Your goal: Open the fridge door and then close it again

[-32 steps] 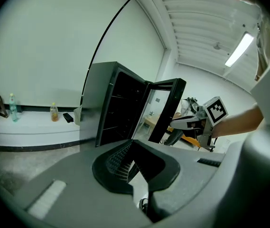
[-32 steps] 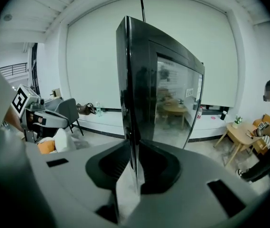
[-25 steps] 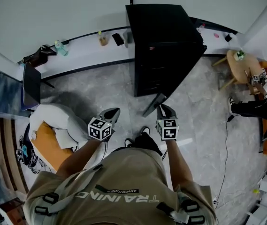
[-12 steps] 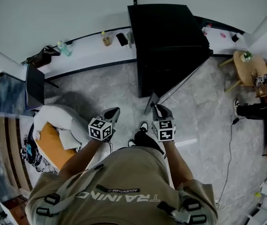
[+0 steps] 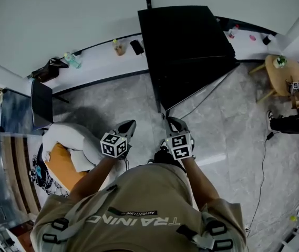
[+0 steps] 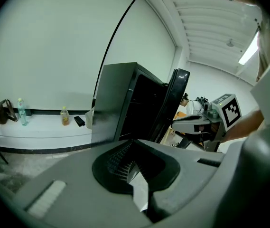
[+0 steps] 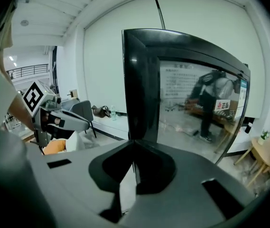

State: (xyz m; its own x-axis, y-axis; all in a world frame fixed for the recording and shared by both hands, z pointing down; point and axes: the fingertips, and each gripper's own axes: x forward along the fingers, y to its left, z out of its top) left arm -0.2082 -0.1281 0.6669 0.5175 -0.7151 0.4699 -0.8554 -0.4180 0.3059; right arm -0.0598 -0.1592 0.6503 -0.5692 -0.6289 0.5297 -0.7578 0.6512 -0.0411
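Both sets of fingers are clenched: my right gripper (image 5: 171,124) on the edge of the open glossy door (image 7: 143,84) of the tall black fridge (image 5: 183,46), my left gripper (image 5: 127,126) on nothing.

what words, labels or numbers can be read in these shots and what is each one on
"TRAINING": large pale letters, upside down, on the back of the person's khaki shirt.
"ADVENTURE": small dark patch above it.
Red-and-white sign reflected in the black fridge door: too blurred to read.
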